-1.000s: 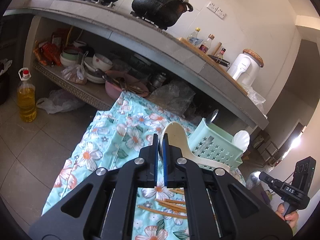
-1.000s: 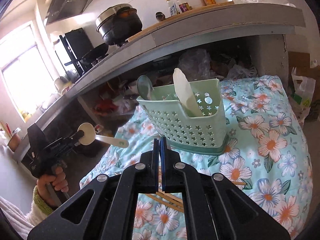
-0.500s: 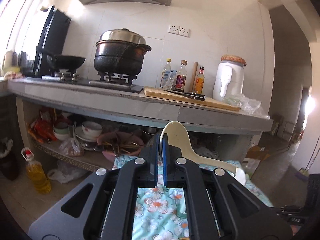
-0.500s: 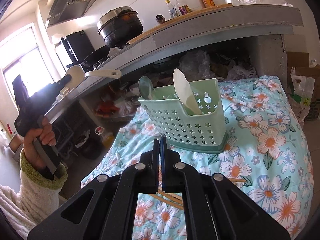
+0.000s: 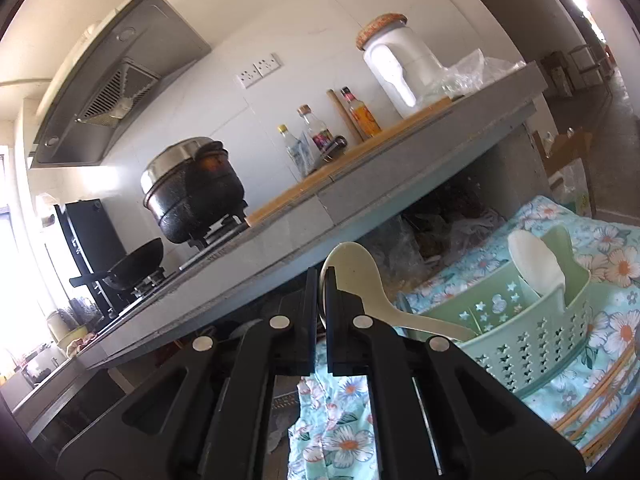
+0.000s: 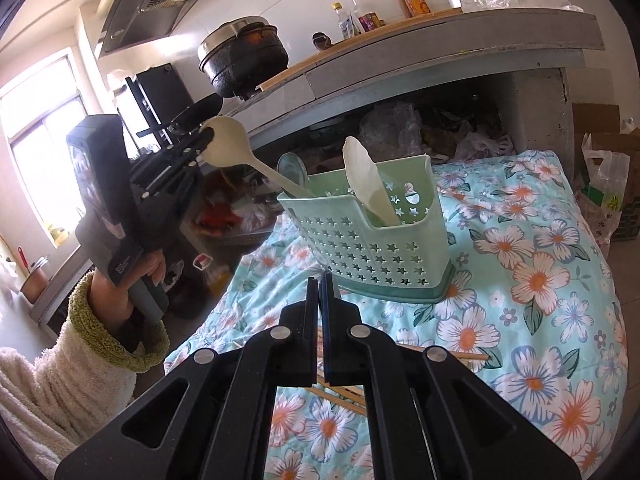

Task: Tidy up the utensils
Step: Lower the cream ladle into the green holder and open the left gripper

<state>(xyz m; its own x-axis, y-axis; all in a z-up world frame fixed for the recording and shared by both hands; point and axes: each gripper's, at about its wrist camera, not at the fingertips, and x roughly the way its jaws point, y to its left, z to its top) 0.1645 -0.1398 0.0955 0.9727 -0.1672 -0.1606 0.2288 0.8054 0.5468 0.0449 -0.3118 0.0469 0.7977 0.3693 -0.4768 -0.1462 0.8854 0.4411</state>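
Rolled and swung toward the green caddy (image 6: 372, 236), your left gripper (image 6: 208, 133) stays clamped on the cream spoon (image 6: 240, 154), handle tip at the rim; next, lower it inside; right gripper (image 6: 319, 280) shut, empty

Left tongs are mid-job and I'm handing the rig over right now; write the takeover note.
Left tongs: shut on the cream spoon by its bowl, handle end reaching the green caddy's left rim.
Right tongs: shut, empty, hovering over the floral cloth in front of the caddy.
Done: a white scoop and a grey spoon already stand in the caddy.
Left: drop the cream spoon in, then collect the chopsticks lying on the cloth near the right tongs.
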